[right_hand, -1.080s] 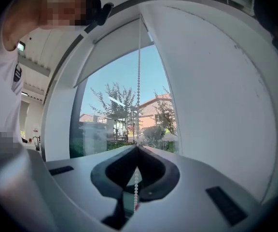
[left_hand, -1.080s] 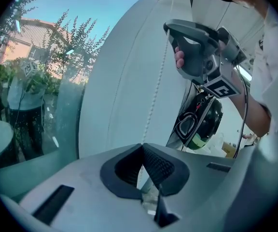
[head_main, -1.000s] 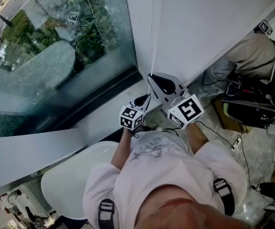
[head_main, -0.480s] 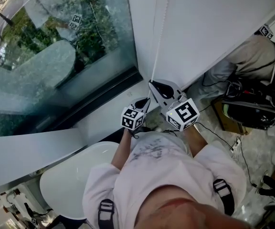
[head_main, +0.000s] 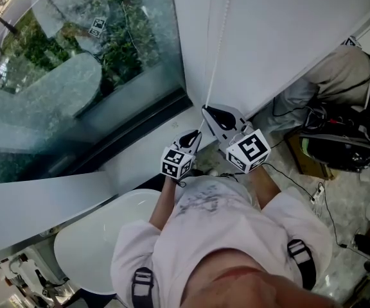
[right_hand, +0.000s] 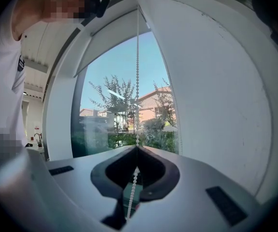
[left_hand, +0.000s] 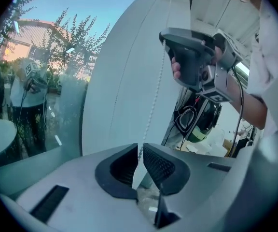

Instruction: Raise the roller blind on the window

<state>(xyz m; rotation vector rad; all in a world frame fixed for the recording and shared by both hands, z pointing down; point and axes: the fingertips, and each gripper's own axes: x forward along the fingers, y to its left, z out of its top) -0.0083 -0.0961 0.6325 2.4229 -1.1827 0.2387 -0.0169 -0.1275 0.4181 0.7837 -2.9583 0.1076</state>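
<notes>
A white bead chain (head_main: pixel 216 50) hangs down the white wall beside the window glass (head_main: pixel 76 76). My right gripper (head_main: pixel 205 109) is shut on the bead chain (right_hand: pixel 137 81), which drops on between its jaws. Just below and left, my left gripper (head_main: pixel 196 135) is shut, with the bead chain (left_hand: pixel 154 100) running into the narrow slit at its jaw tips. From the left gripper view, a hand holds the right gripper (left_hand: pixel 165 36) higher on the same chain. The roller blind (right_hand: pixel 107 37) hangs high over the window, leaving most of the pane bare.
A round white table (head_main: pixel 101 236) stands at lower left, under the sill (head_main: pixel 140 159). At right a seated person (head_main: pixel 333 76) has a black bag (head_main: pixel 339 143) and cables on the floor beside them.
My right gripper has sunk a little along the wall with the chain in it. The left gripper has stayed where it was.
</notes>
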